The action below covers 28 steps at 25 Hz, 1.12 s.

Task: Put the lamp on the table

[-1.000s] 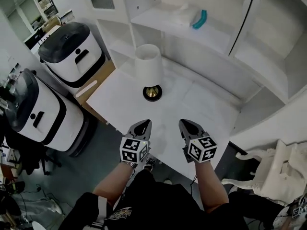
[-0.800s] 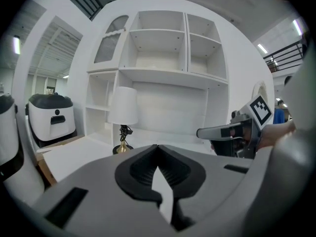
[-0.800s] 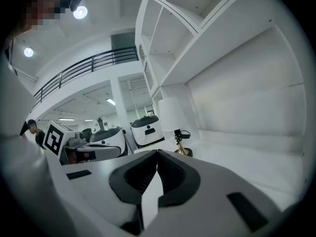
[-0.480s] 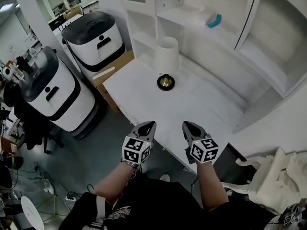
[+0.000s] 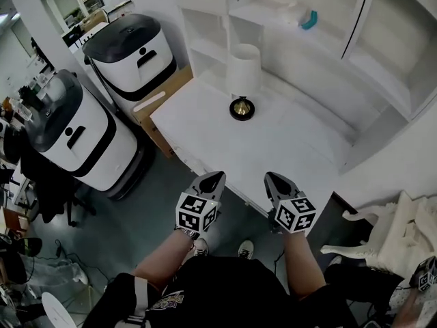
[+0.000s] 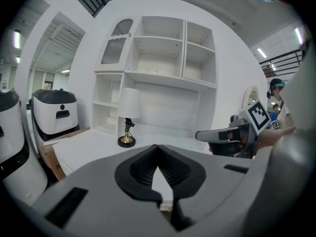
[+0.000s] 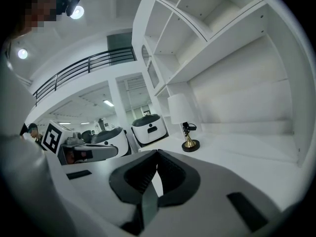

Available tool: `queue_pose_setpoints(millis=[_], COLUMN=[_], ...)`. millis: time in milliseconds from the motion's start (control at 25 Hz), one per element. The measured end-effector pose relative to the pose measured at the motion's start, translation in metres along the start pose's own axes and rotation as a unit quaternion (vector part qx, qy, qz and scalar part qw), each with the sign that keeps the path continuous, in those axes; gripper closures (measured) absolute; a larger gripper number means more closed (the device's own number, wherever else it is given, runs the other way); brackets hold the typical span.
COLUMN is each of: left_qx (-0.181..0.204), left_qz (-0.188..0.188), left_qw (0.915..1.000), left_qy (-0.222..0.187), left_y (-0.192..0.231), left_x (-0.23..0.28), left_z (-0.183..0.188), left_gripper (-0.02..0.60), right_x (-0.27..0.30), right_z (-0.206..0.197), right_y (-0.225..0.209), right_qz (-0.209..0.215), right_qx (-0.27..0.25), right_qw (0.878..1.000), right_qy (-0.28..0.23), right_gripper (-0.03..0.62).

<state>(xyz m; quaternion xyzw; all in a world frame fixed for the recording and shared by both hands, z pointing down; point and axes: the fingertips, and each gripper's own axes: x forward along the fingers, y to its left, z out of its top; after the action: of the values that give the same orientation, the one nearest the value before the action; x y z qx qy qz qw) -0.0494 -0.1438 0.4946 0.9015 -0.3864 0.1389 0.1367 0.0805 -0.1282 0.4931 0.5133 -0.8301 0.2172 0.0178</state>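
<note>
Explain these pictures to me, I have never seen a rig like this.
No robot here: a person holds a two-jaw tool in each hand. The head view comes from a camera on the person's head, looking down at the left gripper and right gripper. The other two views come from a camera riding on each gripper, looking along its jaws. Both pairs of jaws are together and hold nothing. On the white table stands a lamp, upright, with a white shade and brass-coloured base, by white shelves.
</note>
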Motion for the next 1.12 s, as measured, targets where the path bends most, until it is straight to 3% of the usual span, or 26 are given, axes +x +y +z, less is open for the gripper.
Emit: queue_pose_setpoints(millis=[440,1120], left_qx=[-0.003,-0.014], left_qz=[-0.038,-0.067], left_qw=[0.9992,0.9976], left_qy=[0.008,0.013], left_y=[0.035,0.068], left_x=[-0.030,-0.056], left_z=[-0.014,-0.036], left_gripper=[0.575,0.575], right_x=[0.013,0.029], right_z=[-0.018,-0.040], right_y=[0.048,0.092], right_qz=[-0.036,-0.065], right_qx=[0.003,0.009], right_qw=[0.999,0.998], right_qy=[-0.002,0.000], right_gripper=[0.569,0.569])
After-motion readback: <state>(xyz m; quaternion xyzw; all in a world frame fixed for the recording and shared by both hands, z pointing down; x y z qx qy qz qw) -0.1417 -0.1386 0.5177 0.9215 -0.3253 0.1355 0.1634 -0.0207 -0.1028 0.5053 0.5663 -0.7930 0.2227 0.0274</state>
